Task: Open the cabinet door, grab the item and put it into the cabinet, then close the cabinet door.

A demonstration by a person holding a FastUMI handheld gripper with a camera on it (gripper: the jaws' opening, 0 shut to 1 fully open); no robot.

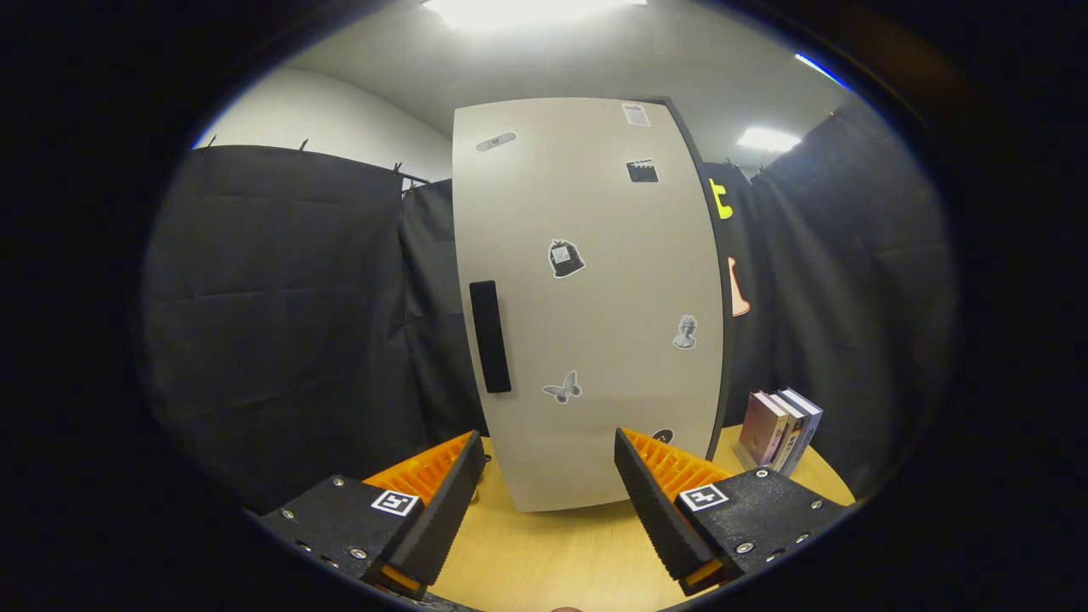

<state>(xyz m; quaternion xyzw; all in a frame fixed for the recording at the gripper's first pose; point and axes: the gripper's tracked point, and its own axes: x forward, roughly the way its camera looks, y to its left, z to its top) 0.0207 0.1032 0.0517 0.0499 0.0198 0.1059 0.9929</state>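
Wooden table (552,552) lies bare between the spread gripper (548,450) and the shut cabinet door (586,297).

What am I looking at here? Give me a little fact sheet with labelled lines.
place: wooden table in a booth
cabinet: pale cabinet door, shut, with stickers on it
handle: dark vertical handle near the door's left edge
item: a few books standing upright to the right of the cabinet
claw: claw open, holding nothing, fingers pointing at the door's lower part
task so far: door not yet opened
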